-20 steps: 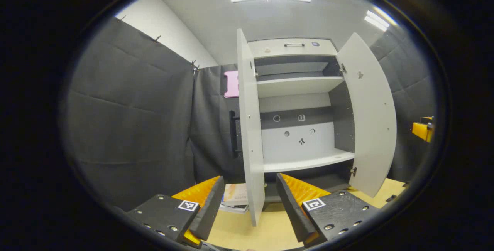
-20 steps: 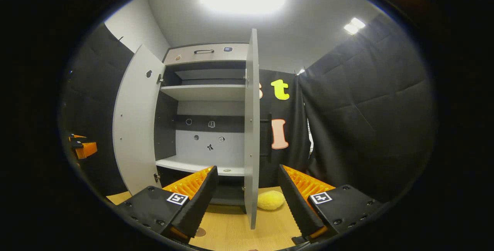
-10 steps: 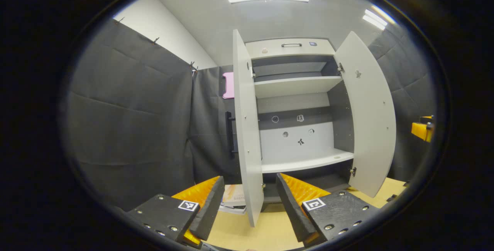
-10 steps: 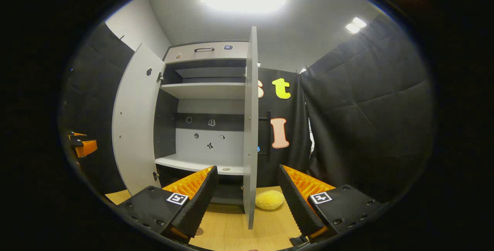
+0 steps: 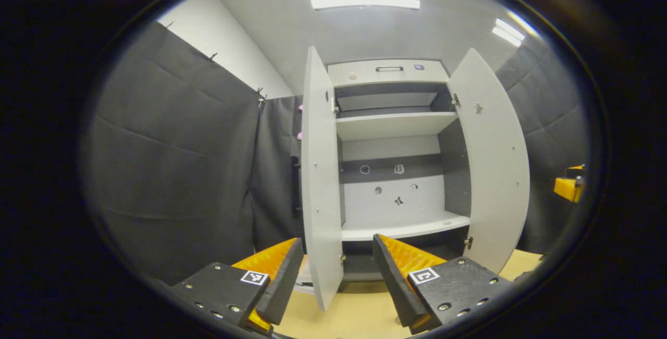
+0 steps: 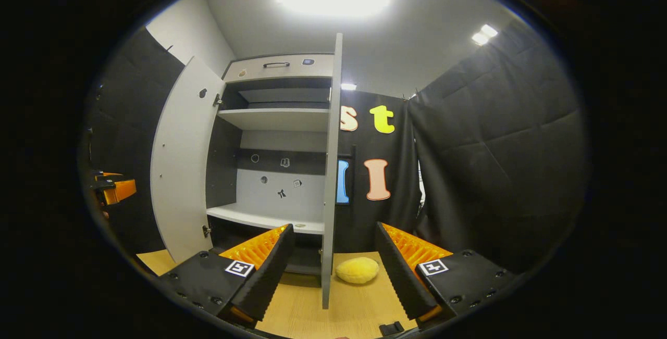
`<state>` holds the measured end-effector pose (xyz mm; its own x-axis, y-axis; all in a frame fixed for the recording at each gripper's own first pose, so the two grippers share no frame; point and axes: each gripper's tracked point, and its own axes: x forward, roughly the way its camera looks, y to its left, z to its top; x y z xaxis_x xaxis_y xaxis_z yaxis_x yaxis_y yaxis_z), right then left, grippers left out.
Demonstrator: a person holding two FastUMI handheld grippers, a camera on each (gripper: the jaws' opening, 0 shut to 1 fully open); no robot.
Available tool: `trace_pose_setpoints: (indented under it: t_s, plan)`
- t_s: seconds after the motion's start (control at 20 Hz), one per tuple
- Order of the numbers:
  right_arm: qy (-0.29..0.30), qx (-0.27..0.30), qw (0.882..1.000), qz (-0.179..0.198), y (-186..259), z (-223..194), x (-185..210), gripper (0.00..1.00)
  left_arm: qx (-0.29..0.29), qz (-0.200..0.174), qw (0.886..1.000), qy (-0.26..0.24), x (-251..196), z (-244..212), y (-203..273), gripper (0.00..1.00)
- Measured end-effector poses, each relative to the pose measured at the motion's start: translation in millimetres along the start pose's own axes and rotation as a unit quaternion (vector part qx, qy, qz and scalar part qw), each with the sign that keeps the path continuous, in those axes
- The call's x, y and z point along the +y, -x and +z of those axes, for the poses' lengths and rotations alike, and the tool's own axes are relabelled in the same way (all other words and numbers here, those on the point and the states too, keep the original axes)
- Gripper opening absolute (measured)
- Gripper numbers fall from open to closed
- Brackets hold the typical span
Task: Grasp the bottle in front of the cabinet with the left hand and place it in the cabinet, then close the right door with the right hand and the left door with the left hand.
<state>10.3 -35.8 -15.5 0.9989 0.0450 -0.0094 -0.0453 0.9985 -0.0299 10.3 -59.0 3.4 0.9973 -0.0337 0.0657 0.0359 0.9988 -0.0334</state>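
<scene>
left door (image 5: 320,183) hiding papers, perhaps, right gripper (image 5: 569,188) cropped

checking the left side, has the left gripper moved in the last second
Yes. In its own view the cabinet's left door slid left against the fingers, so the left gripper shifted right.

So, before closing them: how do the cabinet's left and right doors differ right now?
The left door has its edge facing the open left gripper; the right door has its edge facing the open right gripper. In the left gripper view the left door looks like a narrow strip, while the right door shows a broad inner face. Both are pale grey, wide open and untouched.
</scene>
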Motion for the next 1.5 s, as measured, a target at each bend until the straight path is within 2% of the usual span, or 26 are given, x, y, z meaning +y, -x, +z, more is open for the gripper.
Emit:
trace_pose_setpoints:
  t_s: [0.3, 0.35, 0.5, 0.55, 0.6, 0.75, 0.8, 0.85, 1.0, 1.15, 1.5]
  plan:
    - [-0.012, 0.000, 1.000, 0.009, 5, -16, -26, 0.99, -0.017, -0.019, 1.000, 0.017, -46, -18, -6, 0.89]
    - [-0.014, 0.001, 1.000, 0.009, 6, -17, -29, 0.99, -0.017, -0.025, 0.999, 0.018, -54, -23, -8, 0.82]
    - [-0.010, 0.002, 1.000, 0.008, 6, -22, -39, 0.99, -0.018, -0.040, 0.999, 0.005, -75, -41, -18, 0.82]
    - [-0.009, 0.006, 1.000, 0.005, 6, -25, -42, 0.99, -0.013, -0.046, 0.999, 0.003, -81, -49, -20, 0.82]
    - [-0.012, 0.011, 1.000, 0.003, 5, -29, -45, 0.94, -0.006, -0.053, 0.999, 0.004, -89, -61, -21, 0.82]
    - [-0.018, 0.020, 1.000, -0.003, 2, -36, -50, 0.99, 0.012, -0.074, 0.997, 0.013, -110, -91, -34, 0.82]
    - [-0.016, 0.022, 1.000, -0.006, 0, -38, -52, 0.99, 0.015, -0.081, 0.997, 0.014, -116, -101, -37, 0.86]
    - [-0.014, 0.023, 1.000, -0.009, 0, -39, -53, 0.99, 0.016, -0.087, 0.996, 0.012, -121, -110, -41, 0.82]
    - [-0.007, 0.028, 1.000, -0.011, -5, -45, -53, 0.99, 0.040, -0.097, 0.994, 0.001, -132, -147, -54, 0.82]
    - [-0.002, 0.042, 0.999, -0.019, -7, -53, -57, 0.99, 0.069, -0.116, 0.991, 0.016, -148, -180, -59, 0.82]
    - [0.009, 0.068, 0.997, -0.037, -10, -70, -63, 0.99, 0.131, -0.150, 0.980, 0.013, -172, -251, -62, 0.82]
